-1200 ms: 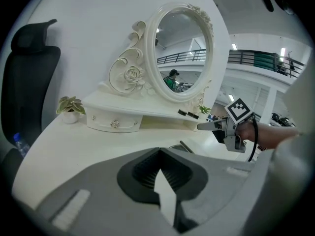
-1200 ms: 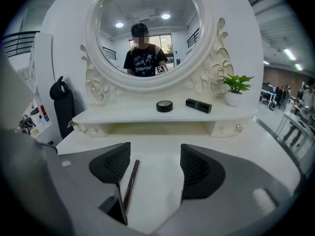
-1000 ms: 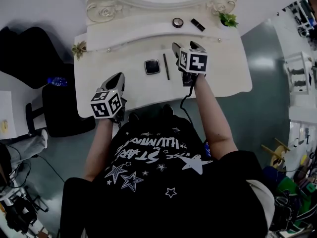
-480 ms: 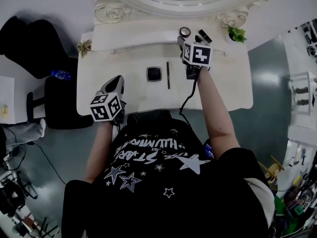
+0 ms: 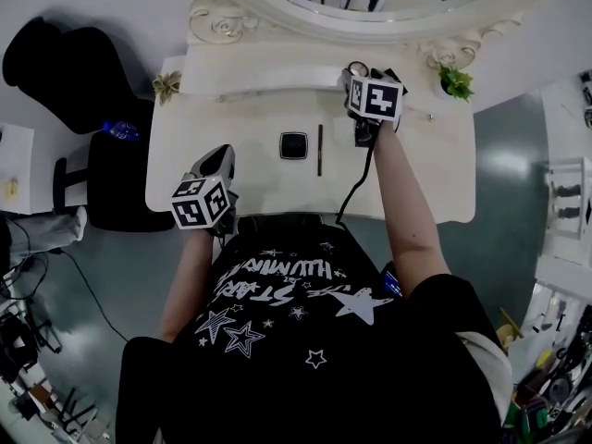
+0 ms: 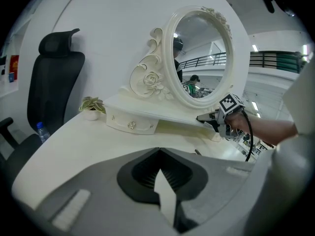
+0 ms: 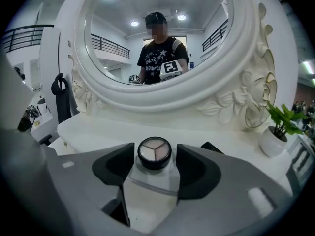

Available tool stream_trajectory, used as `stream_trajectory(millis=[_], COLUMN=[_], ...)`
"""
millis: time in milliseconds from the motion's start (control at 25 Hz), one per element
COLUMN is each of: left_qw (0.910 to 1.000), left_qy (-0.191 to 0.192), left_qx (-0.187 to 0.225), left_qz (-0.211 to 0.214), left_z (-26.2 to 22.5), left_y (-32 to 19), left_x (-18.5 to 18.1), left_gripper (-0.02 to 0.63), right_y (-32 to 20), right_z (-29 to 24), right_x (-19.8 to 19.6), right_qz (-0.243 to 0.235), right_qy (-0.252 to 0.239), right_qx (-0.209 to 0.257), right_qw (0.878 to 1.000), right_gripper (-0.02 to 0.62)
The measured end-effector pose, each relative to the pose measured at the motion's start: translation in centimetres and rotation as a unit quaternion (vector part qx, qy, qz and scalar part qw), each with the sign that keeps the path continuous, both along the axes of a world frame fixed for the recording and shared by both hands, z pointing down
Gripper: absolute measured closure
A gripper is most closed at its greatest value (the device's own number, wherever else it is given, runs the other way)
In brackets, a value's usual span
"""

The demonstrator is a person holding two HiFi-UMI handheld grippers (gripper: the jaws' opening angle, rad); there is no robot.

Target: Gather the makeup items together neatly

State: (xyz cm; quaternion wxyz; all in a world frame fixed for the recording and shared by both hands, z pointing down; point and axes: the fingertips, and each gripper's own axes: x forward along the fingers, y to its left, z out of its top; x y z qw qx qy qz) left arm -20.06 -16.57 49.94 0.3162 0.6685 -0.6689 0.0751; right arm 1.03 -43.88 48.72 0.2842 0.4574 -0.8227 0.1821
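Surface (image 5: 240,169) first: a white dressing table with curved edges, carrying a raised shelf (image 5: 268,72) along its back and an oval mirror (image 7: 152,33) in a carved white frame above that. A black office chair (image 5: 55,72) stands off its left end, with a blue-capped water bottle (image 5: 120,129) just beside the seat. The person at the table wears a black T-shirt printed with white stars.

The left tool (image 5: 222,155) hangs over the near left edge of the surface, its jaws drawn together at the tips and empty. The right tool (image 5: 359,74) is up at the shelf, at the end of an outstretched arm; its jaws have just been closing and stand narrowly apart, one on each side of the round compact (image 7: 154,152), which sits on the shelf between them. I can't see the pads pressing on it.

A small potted plant (image 5: 167,86) stands at the shelf's left end and a greener one (image 5: 456,82) at its right end. Mid-surface lie a square black compact (image 5: 294,145) and, just to its right and apart from it, a slim dark pencil (image 5: 320,149). Both are well apart from the round compact on the shelf.
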Motion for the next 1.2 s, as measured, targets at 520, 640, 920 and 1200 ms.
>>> stream_trajectory(millis=[520, 640, 920, 1200], left_qw=[1.0, 0.9999, 0.9989, 0.9965], left_qy=[0.002, 0.002, 0.002, 0.003], left_qx=[0.0, 0.0, 0.0, -0.005], left_qz=[0.004, 0.011, 0.048, 0.083], left_z=[0.0, 0.1, 0.0, 0.4], left_y=[-0.5, -0.6, -1.0, -0.9], left_x=[0.2, 0.3, 1.6, 2.8], left_gripper=[0.604, 0.604, 0.604, 0.604], right_y=[-0.3, 0.2, 2.9, 6.4], right_z=[-0.1, -0.8, -1.8, -0.9], right_x=[-0.3, 0.0, 1.2, 2.6], right_qz=[-0.009, -0.009, -0.007, -0.005], right_qy=[-0.004, -0.016, -0.024, -0.011], right_qx=[-0.002, 0.01, 0.027, 0.028], right_qw=[1.0, 1.0, 0.999, 1.0], right_gripper=[0.348, 0.348, 0.348, 0.348])
